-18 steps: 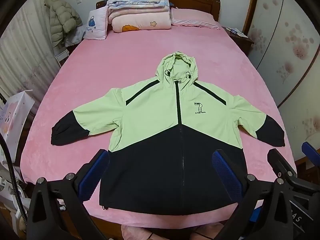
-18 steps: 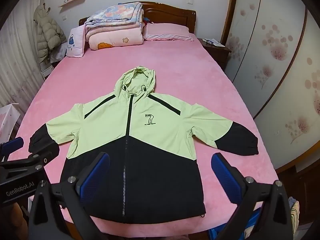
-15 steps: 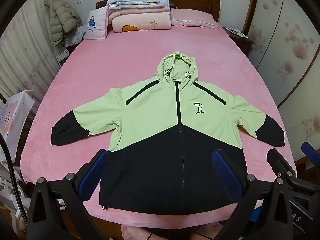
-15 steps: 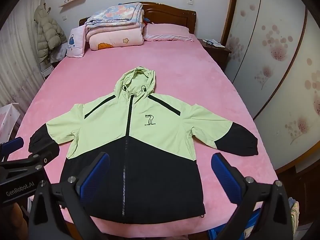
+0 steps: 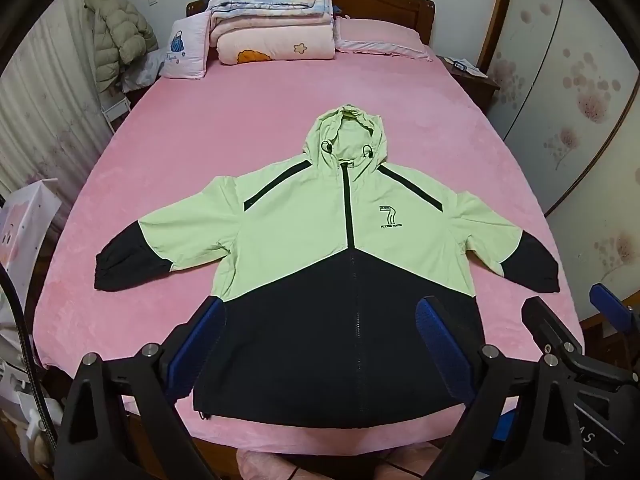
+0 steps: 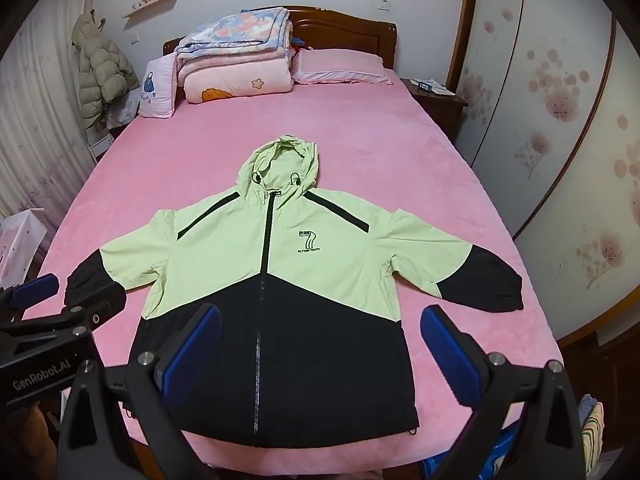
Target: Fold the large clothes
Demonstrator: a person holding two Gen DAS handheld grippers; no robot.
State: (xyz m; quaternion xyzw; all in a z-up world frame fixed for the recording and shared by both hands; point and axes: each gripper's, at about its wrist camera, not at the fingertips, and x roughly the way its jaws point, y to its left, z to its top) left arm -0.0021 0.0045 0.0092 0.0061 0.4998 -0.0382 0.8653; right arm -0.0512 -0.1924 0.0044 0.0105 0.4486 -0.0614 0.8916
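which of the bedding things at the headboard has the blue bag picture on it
The white pillow propped upright at the left of the stack; the folded quilts carry flowers, and the flat pink pillow is plain.

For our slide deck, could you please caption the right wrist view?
Open right tongs above a green-and-black hooded jacket spread flat on a pink bed.

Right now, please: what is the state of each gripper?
Left gripper: open, holding nothing, above the jacket.
Right gripper: open, holding nothing.
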